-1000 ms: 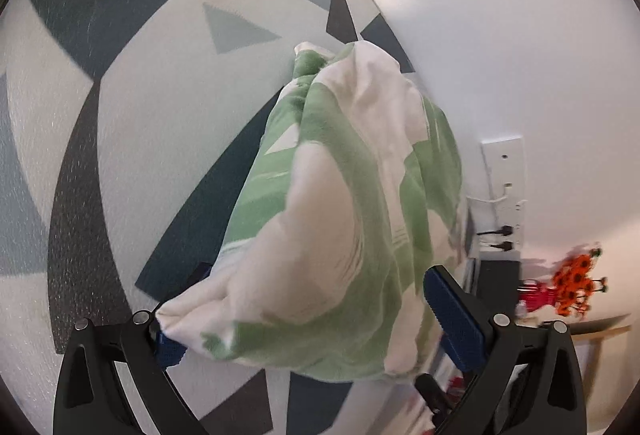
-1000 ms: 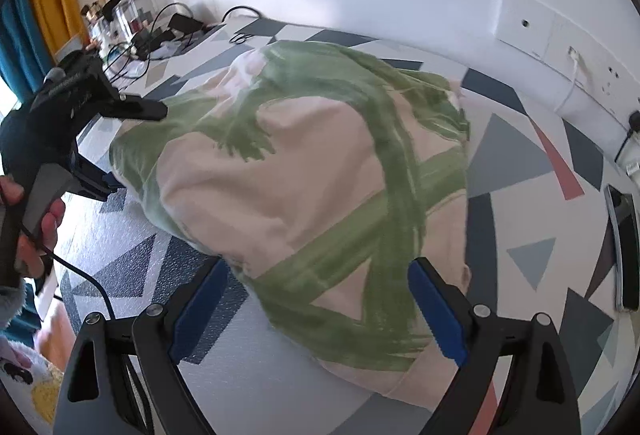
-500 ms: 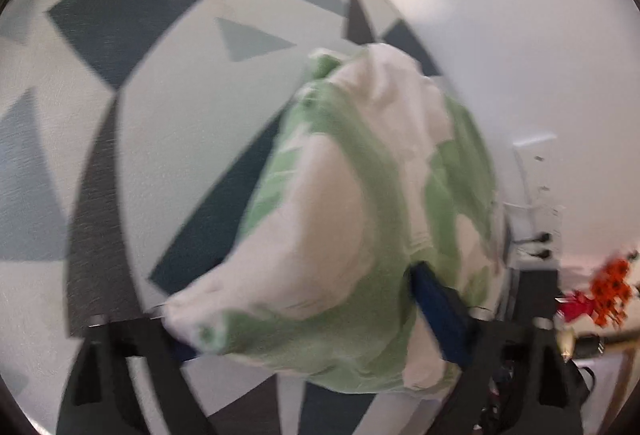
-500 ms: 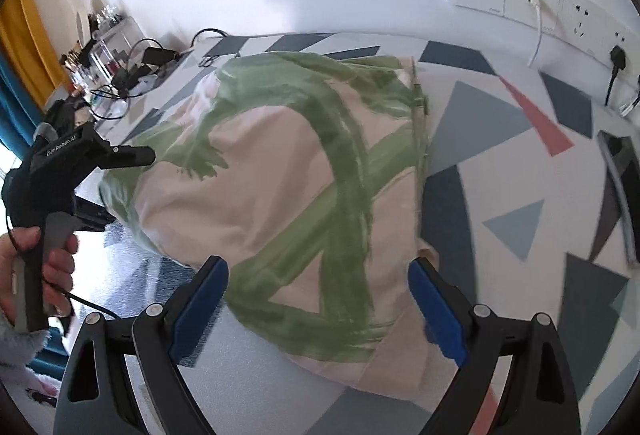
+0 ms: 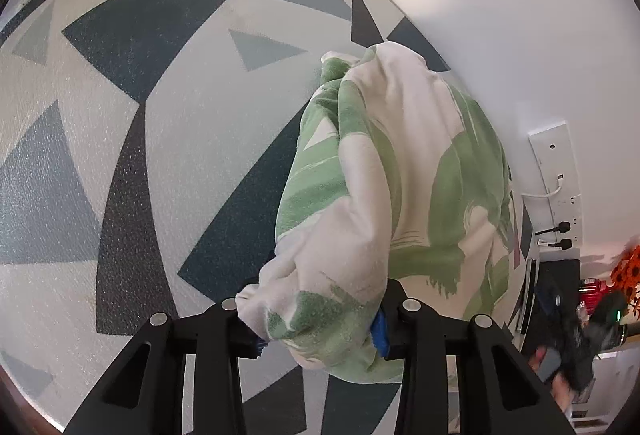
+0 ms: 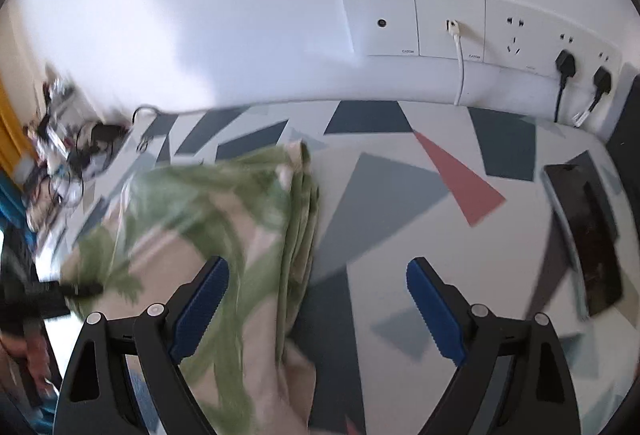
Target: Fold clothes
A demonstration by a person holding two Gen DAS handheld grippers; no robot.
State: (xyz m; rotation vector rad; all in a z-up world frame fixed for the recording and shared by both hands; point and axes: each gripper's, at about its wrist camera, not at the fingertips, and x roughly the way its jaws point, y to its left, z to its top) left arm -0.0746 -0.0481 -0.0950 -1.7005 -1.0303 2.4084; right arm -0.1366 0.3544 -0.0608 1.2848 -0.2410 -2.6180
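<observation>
My left gripper (image 5: 316, 323): jaws clamped on a bunched corner of the green-and-cream garment (image 5: 400, 203), which lies on the patterned surface (image 5: 160, 123) by the wall. My right gripper (image 6: 316, 307): jaws wide, holding nothing, over the garment's folded edge. Phone (image 6: 588, 235) at right.

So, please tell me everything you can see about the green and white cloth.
The green and white cloth looks like soft fabric, cream with broad green brush strokes. It lies bunched on the patterned surface. The left gripper has its jaws shut on one corner. Its layered folded edge shows near the open right gripper.
</observation>
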